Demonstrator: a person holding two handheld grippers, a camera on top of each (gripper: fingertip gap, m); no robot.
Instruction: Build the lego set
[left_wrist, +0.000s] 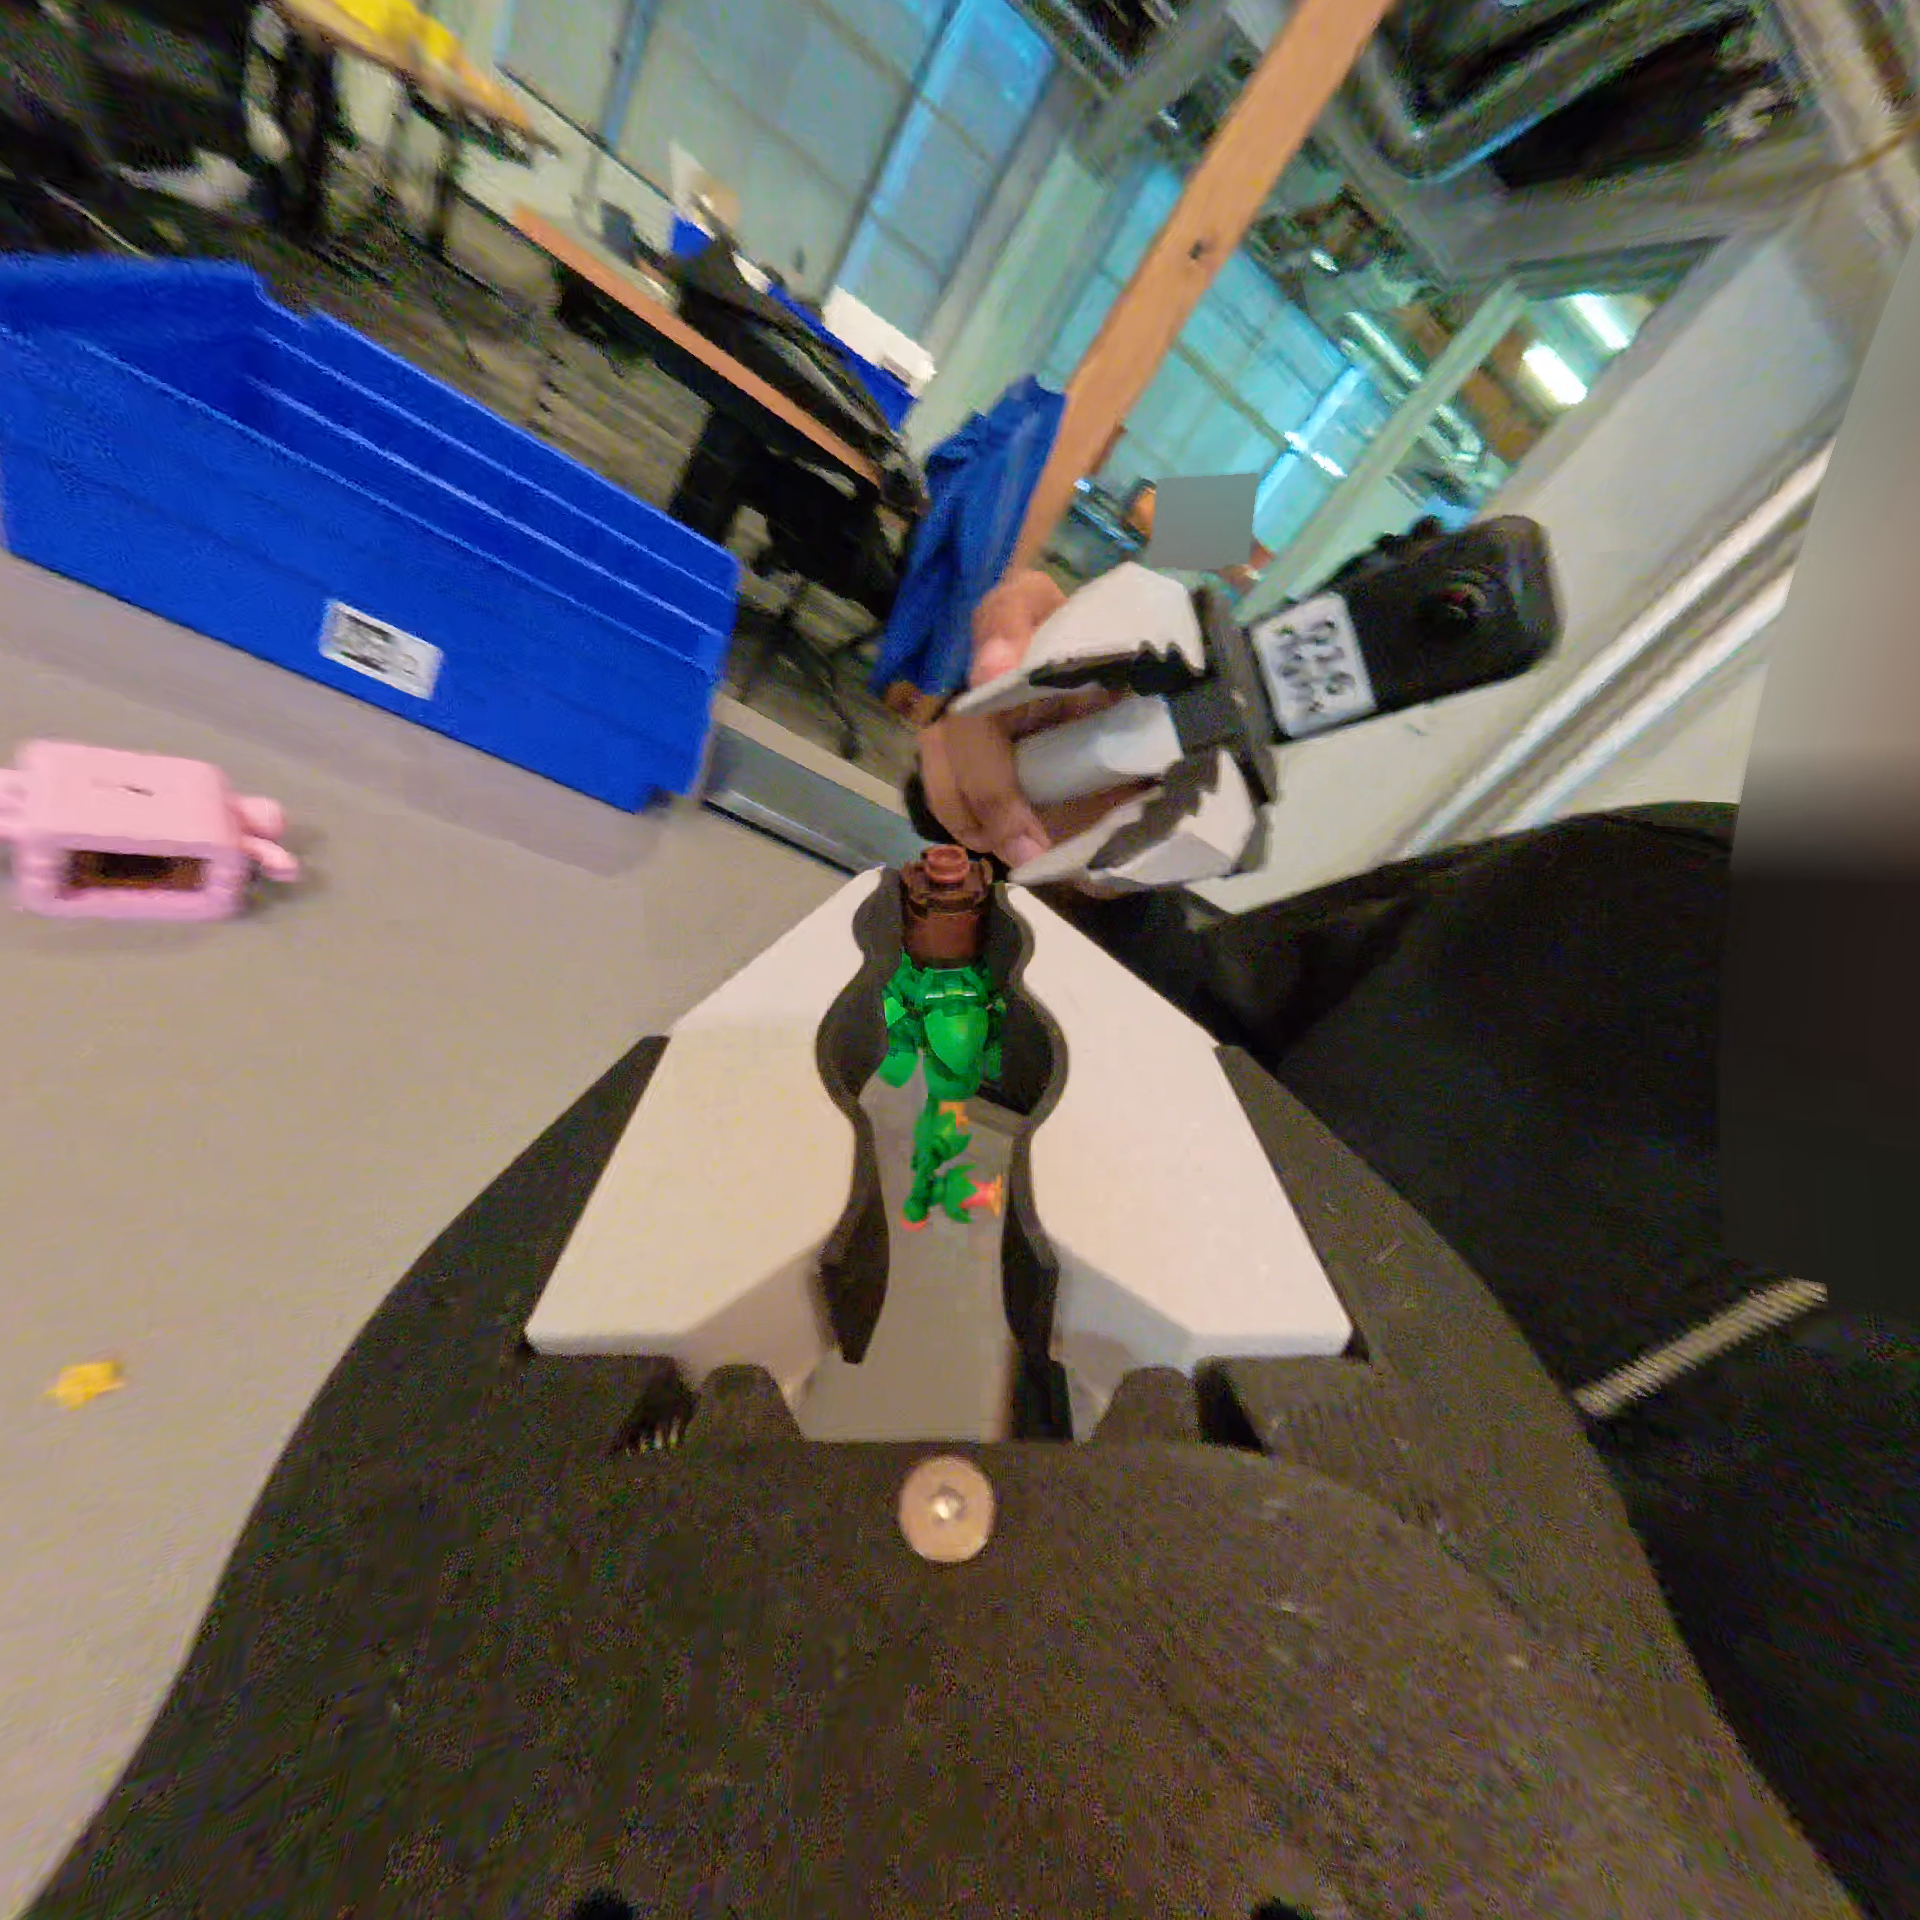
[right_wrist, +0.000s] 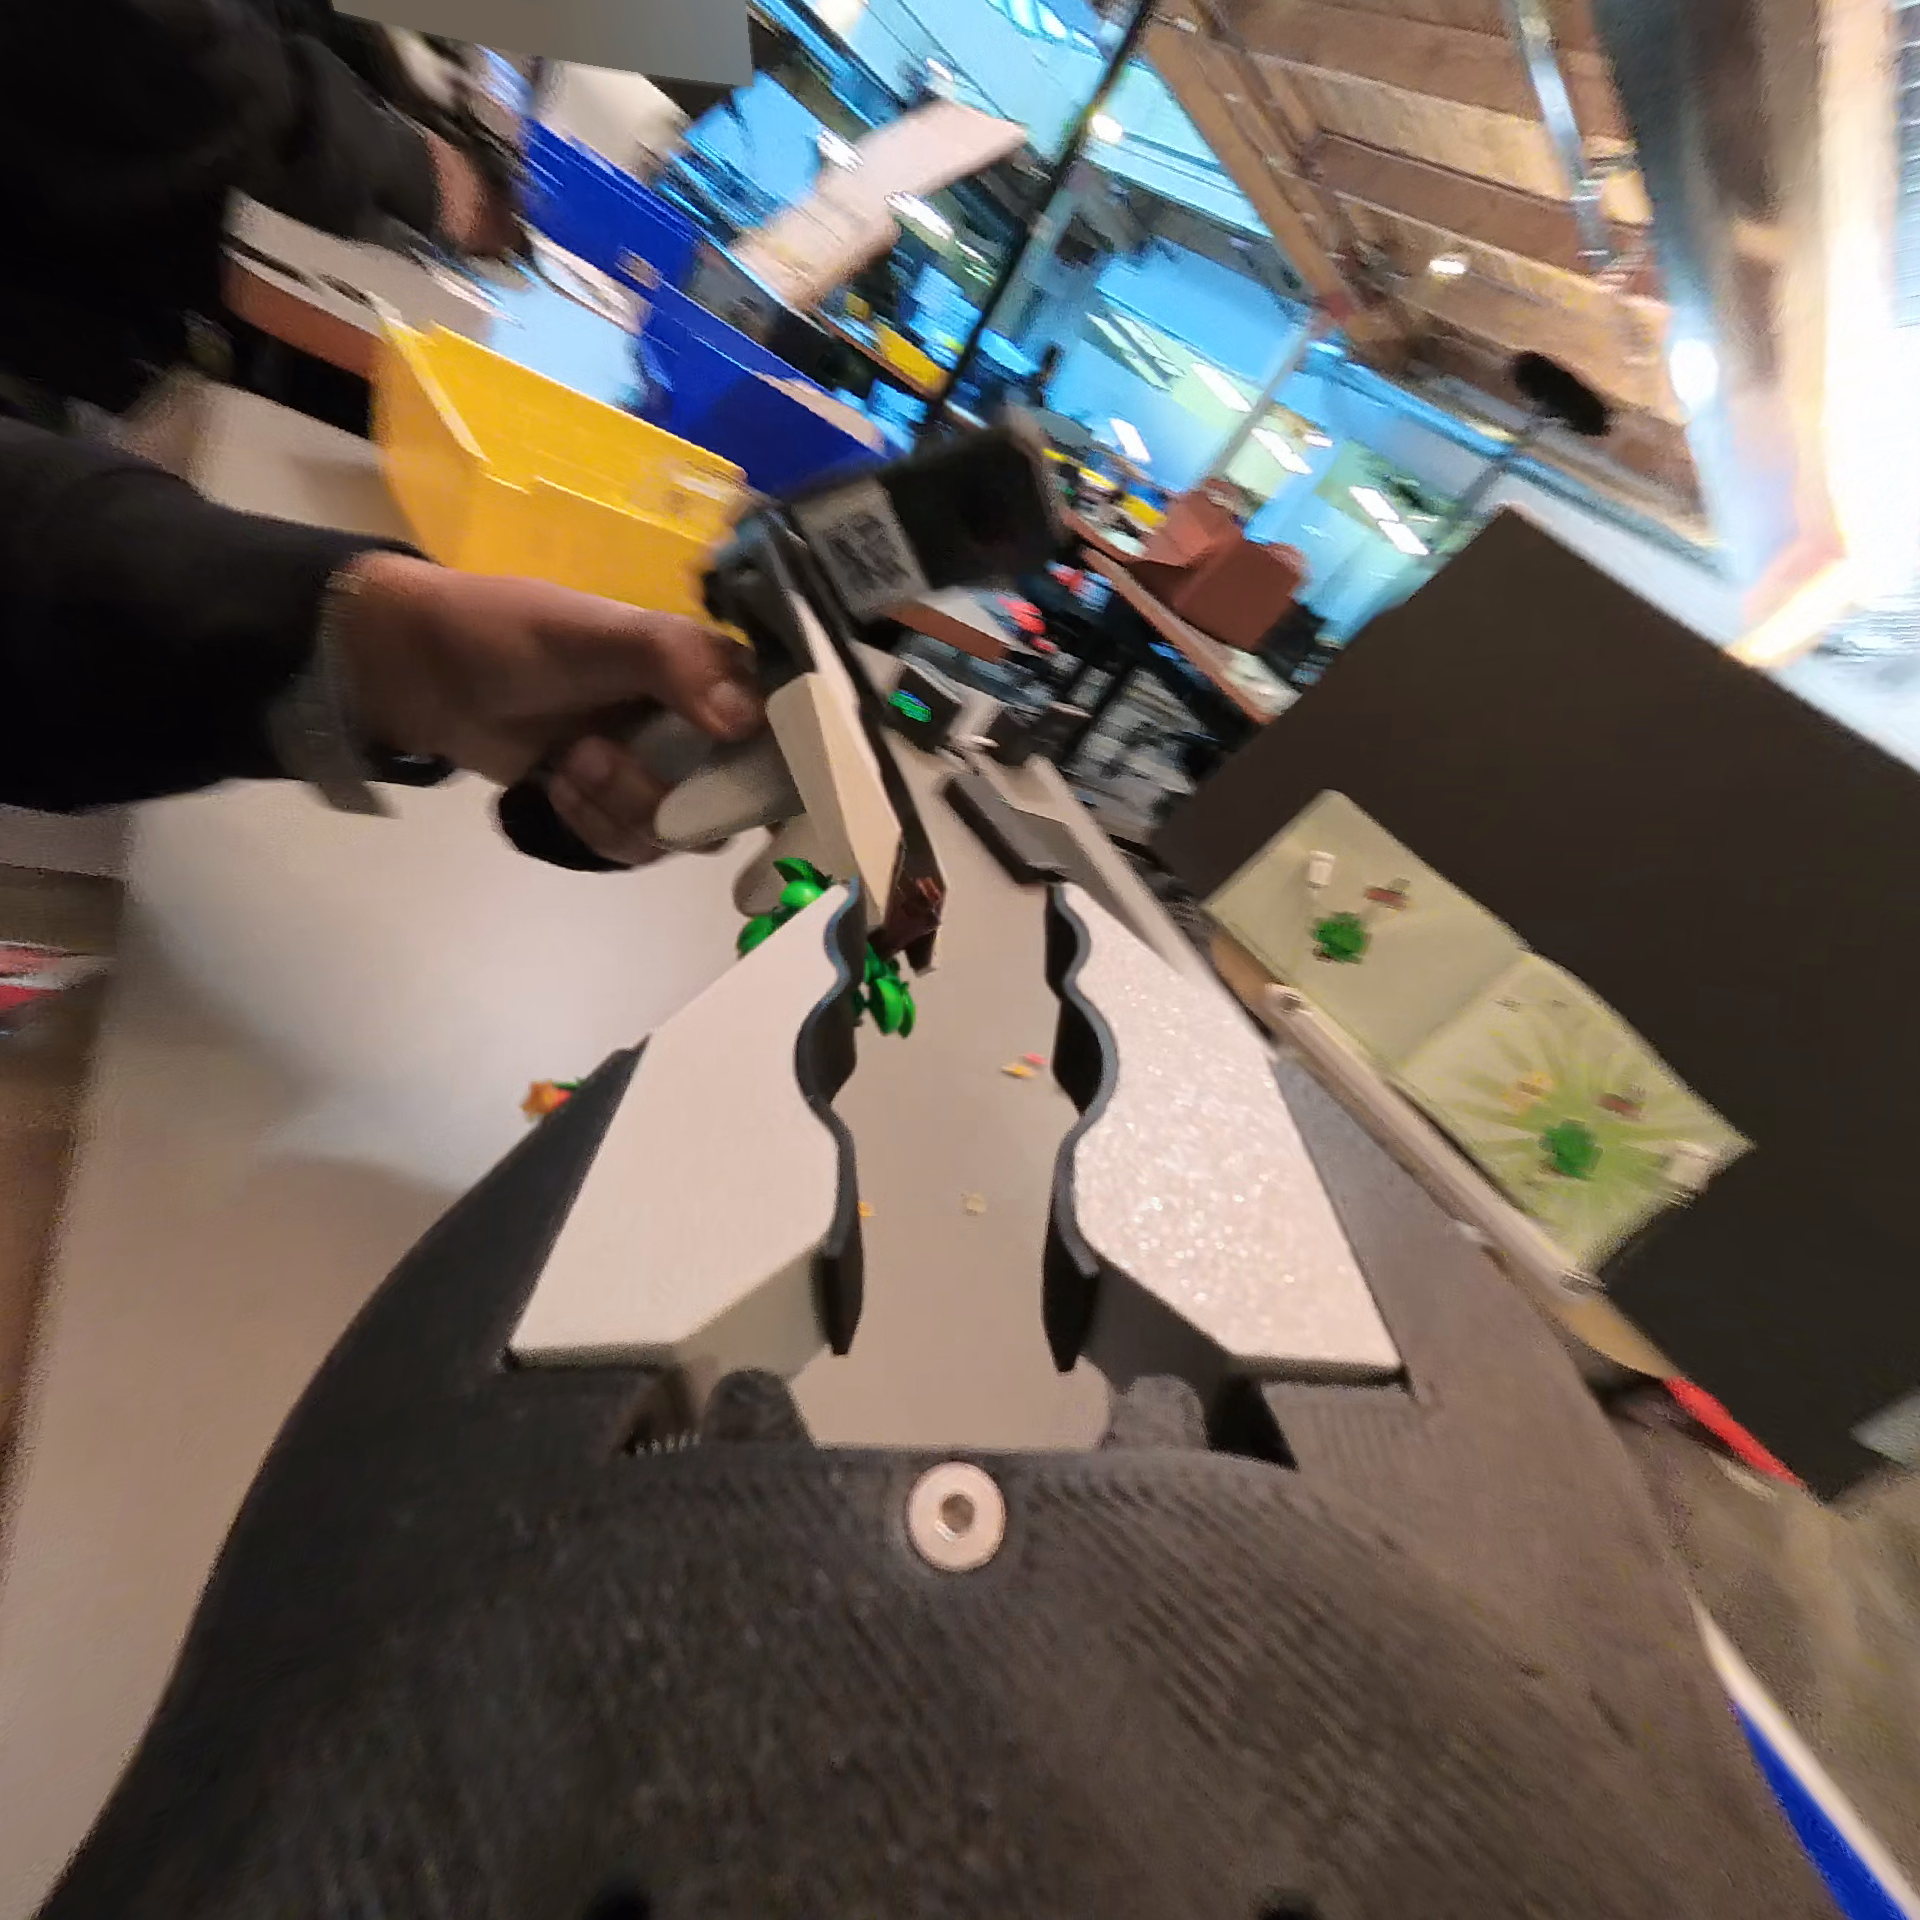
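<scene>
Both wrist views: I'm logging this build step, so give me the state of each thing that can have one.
Left tongs: shut on the brown and green plant piece.
Brown and green plant piece: held off the table, brown end outward.
Right tongs: open, empty, close beside the plant piece.
Pink lego box: on its side, open end showing.
Instruction booklet: lying open.
Blue bin: standing on the table; contents hidden.

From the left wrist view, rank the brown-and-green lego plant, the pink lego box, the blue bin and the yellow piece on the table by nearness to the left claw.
1. Lego plant: clamped in the left claw.
2. Yellow piece: on the table, low left.
3. Pink box: farther left.
4. Blue bin: behind the box, at the table's far edge.
</scene>
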